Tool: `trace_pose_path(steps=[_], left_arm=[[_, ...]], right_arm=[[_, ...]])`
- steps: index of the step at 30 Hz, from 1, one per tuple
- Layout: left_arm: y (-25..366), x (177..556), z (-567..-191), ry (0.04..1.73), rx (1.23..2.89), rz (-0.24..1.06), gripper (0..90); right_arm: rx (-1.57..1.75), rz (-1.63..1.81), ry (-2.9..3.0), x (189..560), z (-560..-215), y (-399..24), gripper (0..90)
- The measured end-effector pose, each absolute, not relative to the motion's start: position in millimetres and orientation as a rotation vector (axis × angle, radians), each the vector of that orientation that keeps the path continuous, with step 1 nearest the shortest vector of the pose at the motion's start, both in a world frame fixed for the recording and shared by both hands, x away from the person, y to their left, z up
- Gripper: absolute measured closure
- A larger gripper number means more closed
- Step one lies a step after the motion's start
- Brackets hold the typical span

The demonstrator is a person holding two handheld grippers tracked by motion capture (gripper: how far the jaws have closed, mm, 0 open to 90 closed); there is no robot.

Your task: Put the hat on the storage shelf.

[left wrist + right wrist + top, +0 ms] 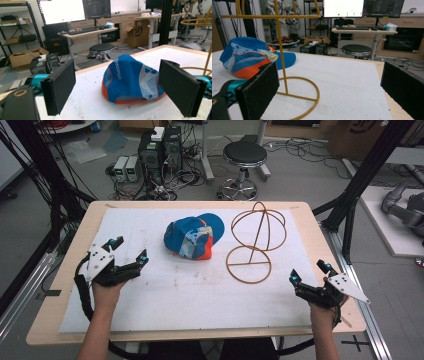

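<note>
Hand-held gripper on my left (129, 250) gapes wide toward the blue cap (194, 237) lying mid-tabletop (150, 315) beside the wire stand (256, 242), so I should pinch its crown cleanly while my right hand-held gripper (310, 272), equally wide, steadies the stand.

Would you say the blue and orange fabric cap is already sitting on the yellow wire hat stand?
No, the blue and orange fabric cap lies flat on the white table mat, beside the yellow wire hat stand rather than on it.
</note>
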State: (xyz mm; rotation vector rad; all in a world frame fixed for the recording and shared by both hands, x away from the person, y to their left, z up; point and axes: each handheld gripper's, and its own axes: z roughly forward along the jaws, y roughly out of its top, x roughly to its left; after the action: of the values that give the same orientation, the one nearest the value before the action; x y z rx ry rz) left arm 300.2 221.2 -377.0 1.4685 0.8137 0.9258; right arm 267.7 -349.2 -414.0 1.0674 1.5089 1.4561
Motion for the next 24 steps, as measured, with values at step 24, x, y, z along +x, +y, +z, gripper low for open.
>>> trace_pose_path(steps=[24], left_arm=[[164,359,-391,0.836,1.407,0.850,14.9]], right_arm=[[1.072,1.474,1.499,271,-413,-348,1.7]])
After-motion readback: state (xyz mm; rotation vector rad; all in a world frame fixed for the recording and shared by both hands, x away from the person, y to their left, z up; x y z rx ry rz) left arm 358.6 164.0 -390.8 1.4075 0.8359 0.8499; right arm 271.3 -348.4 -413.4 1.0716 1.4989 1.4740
